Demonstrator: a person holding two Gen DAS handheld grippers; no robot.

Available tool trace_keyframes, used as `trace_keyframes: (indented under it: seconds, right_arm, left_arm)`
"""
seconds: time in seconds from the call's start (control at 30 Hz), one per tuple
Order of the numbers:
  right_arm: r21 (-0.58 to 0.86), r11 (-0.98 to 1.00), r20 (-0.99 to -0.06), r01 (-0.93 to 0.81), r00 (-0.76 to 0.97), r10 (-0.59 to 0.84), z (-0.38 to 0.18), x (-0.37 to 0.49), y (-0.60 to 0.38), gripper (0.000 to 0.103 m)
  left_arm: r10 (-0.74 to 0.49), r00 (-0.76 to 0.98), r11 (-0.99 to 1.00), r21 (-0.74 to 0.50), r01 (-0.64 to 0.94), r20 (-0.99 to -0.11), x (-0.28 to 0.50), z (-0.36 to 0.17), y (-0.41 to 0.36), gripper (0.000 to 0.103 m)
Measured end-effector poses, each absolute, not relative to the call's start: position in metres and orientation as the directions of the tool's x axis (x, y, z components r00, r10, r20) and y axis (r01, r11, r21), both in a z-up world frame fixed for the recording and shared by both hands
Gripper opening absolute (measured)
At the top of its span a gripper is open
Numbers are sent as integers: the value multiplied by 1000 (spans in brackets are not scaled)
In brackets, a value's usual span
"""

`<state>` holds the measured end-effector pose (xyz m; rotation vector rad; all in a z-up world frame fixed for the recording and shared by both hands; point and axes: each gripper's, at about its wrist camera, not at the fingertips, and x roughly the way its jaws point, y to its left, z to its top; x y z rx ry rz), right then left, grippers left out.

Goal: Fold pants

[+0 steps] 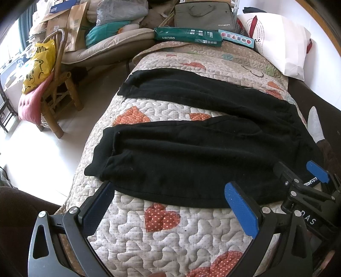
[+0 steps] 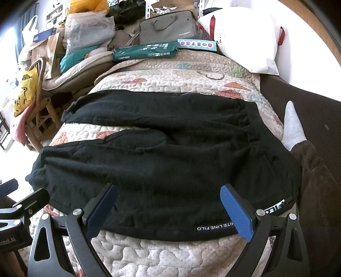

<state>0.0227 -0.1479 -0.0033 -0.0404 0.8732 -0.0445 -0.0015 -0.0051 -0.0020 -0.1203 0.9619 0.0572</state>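
Observation:
Black pants [image 1: 191, 153] lie spread flat on a quilt with orange hearts [image 1: 170, 234], legs pointing left and waistband at the right. My left gripper [image 1: 168, 191] stands open just above the near leg's lower edge, nothing between its blue pads. In the right wrist view the same pants [image 2: 166, 162] fill the middle, with a white-lettered label [image 2: 215, 227] on the near hem. My right gripper [image 2: 168, 197] is open over that near edge, empty. The right gripper also shows in the left view [image 1: 298, 172], by the waistband.
A green paper pack [image 1: 187, 36], a blue box [image 1: 236, 38], a grey bag [image 1: 204, 17] and a white pillow [image 1: 281, 42] crowd the quilt's far end. A wooden chair with a yellow bag [image 1: 40, 64] stands left on the white floor. A grey sock [image 2: 293, 125] lies right.

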Motion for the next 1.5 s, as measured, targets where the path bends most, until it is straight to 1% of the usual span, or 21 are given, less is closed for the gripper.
trace_keyframes:
  seconds: [0.53,1.23,1.5]
  right_arm:
    - [-54,998,-767,23,639,-56,-6,22,-149,100]
    - [-55,998,-770,24,635,-58,-10,21,-150,100]
    - [-56,998,-772,23,633,-58,-14,20,-151,100]
  left_arm:
    - [-5,569,993,-73,-95,-822,-2,-7,-6,103]
    - [54,547,994,-5,-105,-836,2,-25,-4,103]
    - [44,531,995,-9,-97,-846,3,-34,-2,103]
